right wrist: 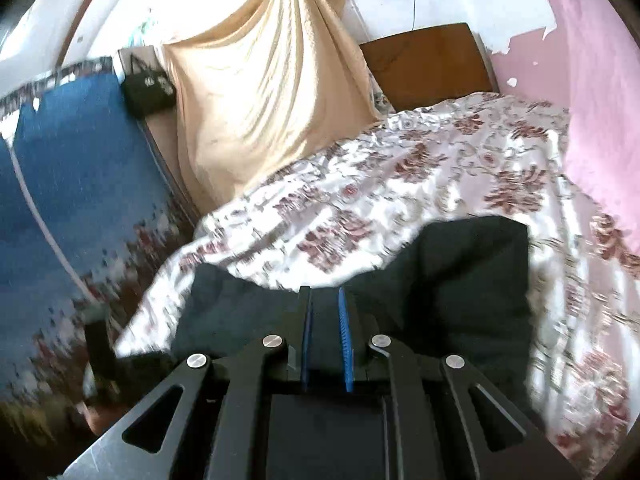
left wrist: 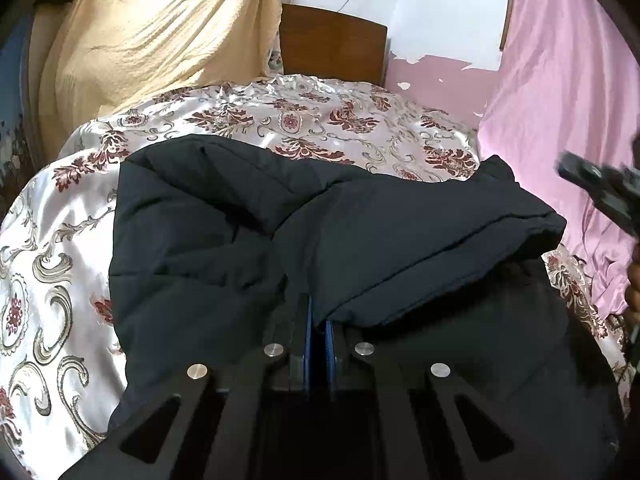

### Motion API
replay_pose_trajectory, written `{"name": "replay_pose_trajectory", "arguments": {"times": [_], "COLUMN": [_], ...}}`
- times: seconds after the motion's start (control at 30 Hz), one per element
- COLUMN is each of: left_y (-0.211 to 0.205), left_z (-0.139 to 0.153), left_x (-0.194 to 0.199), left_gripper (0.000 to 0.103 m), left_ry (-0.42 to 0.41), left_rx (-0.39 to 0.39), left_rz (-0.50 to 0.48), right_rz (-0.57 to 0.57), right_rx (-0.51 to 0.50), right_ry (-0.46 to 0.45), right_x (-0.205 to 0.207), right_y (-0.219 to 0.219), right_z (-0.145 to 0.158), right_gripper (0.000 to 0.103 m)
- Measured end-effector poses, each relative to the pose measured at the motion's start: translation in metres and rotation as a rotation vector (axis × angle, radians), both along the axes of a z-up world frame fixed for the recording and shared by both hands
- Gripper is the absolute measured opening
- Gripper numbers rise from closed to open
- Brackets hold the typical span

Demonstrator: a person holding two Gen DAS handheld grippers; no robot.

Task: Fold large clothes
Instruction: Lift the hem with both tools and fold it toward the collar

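A black padded jacket (left wrist: 240, 220) lies folded on a floral bedspread (left wrist: 300, 120). My left gripper (left wrist: 319, 320) is shut on the near edge of the jacket's top fold, and dark cloth fills the narrow slit between its blue pads. My right gripper (left wrist: 592, 184) hangs in the air off the jacket's right side, blurred, over the pink sheet. In the right wrist view, which is smeared by motion, the right gripper (right wrist: 325, 308) has its pads close together. Nothing is clearly caught between them. The jacket (right wrist: 460, 280) lies beyond and below it.
A pink sheet (left wrist: 560, 100) borders the bed on the right. A cream cloth (left wrist: 140, 40) hangs at the back left beside a wooden headboard (left wrist: 332, 40). A blue mat (right wrist: 72, 160) and a black bag (right wrist: 148, 88) lie left of the bed. A hand (left wrist: 633, 280) shows at the right edge.
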State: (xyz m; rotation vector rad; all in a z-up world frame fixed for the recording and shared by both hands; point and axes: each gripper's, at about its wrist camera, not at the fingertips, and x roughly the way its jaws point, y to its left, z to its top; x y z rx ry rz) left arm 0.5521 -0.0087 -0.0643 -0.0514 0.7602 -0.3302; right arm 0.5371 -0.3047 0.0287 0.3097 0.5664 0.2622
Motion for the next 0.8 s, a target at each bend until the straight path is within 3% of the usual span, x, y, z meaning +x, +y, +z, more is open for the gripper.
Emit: {"name": "replay_pose_trajectory", "arguments": {"times": [0.1,0.13,0.23,0.37,0.47,0.53,0.6,0.67,0.7,0.73,0.8], "left_y": [-0.001,0.0,0.007,0.025,0.041,0.038,0.028,0.012,0.004,-0.006,-0.018], "left_z": [0.002,0.004,0.01,0.02,0.038,0.053,0.058,0.056,0.052,0.045,0.032], "left_x": [0.0,0.001,0.0,-0.009,-0.015,-0.01,0.003,0.023,0.032,0.042,0.053], "left_gripper": [0.007,0.008,0.01,0.01,0.011,0.019,0.025,0.038,0.056,0.062,0.062], "left_ry": [0.004,0.012,0.033,0.037,-0.015,-0.069,-0.067,-0.021,0.004,0.035,0.07], "left_rx": [0.004,-0.009,-0.037,-0.065,-0.159,-0.173,-0.188,-0.221,-0.221,-0.201,-0.152], "left_rz": [-0.007,-0.013,-0.018,-0.021,-0.005,-0.002,-0.024,-0.07,-0.086,-0.098,-0.123], "right_rz": [0.041,0.061,0.081,0.08,0.084,0.082,0.08,0.085,0.093,0.103,0.118], "right_rx": [-0.065,-0.11,-0.187,-0.176,-0.167,-0.173,-0.172,-0.177,-0.186,-0.199,-0.224], "right_ry": [0.096,0.161,0.229,0.212,0.205,0.197,0.193,0.19,0.191,0.193,0.199], "right_x": [0.031,0.044,0.051,0.041,0.04,0.037,0.037,0.033,0.034,0.034,0.035], "right_y": [0.027,0.038,0.054,0.051,0.049,0.05,0.049,0.048,0.048,0.047,0.043], "right_z": [-0.014,-0.029,-0.059,-0.078,-0.083,-0.084,-0.084,-0.083,-0.082,-0.082,-0.079], "right_gripper": [0.012,0.012,0.012,0.012,0.012,0.012,0.012,0.012,0.012,0.012,0.012]}}
